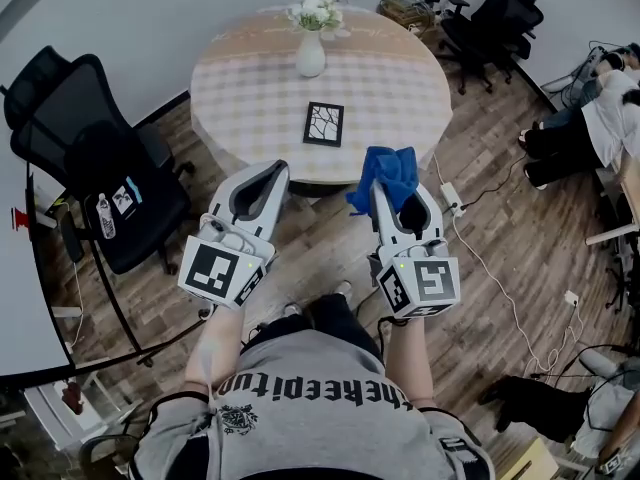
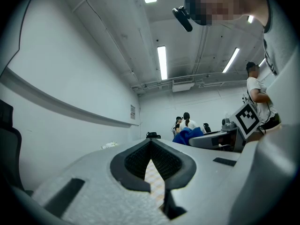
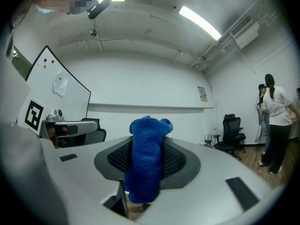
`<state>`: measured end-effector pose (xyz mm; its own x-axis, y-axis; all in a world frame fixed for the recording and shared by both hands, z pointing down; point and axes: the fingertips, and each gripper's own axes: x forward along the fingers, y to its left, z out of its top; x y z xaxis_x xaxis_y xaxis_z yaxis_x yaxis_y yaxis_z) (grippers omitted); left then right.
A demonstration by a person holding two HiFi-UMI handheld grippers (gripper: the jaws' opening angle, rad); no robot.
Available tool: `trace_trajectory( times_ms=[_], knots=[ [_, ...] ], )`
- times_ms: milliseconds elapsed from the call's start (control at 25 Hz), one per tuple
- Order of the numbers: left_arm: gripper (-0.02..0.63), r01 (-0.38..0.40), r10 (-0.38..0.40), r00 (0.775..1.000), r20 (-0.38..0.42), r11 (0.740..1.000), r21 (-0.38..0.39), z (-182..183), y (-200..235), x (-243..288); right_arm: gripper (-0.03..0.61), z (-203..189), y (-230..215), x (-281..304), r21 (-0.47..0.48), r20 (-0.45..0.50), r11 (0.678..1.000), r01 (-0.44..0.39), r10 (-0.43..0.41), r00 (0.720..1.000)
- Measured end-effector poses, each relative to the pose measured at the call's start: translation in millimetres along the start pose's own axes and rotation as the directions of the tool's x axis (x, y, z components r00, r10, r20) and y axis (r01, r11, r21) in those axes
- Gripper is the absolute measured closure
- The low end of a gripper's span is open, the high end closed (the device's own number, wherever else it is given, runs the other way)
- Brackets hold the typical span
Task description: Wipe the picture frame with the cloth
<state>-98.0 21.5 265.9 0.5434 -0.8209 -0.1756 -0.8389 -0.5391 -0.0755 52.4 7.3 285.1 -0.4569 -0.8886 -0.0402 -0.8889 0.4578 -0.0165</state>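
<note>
vase on bench holds white flowers; right hand-held gripper clamps blue cloth; left hand-held gripper closed, empty.

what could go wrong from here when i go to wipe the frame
The picture frame lies loose and flat on the checked tablecloth. A push from the blue cloth in the right gripper may slide it or bunch the fabric. The empty left gripper could steady it. The vase of flowers stands just behind the frame, and a long stroke might tip it.
</note>
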Motion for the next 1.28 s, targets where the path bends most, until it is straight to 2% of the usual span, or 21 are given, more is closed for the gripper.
trace_trajectory(
  times_ms=[280, 1280],
  knots=[
    [0.598, 0.015, -0.015, 1.000, 0.013, 1.000, -0.004, 2.4, -2.4, -16.0, 0.427, 1.5, 16.4, -12.4, -0.026, 0.013, 1.000, 0.014, -0.013, 1.000],
    [0.597, 0.030, -0.030, 0.999, 0.033, 0.999, -0.017, 4.6, 2.3, -15.0, 0.428, 7.0, 24.1, -12.5, -0.035, 0.024, 0.999, 0.025, -0.025, 0.999]
  ],
)
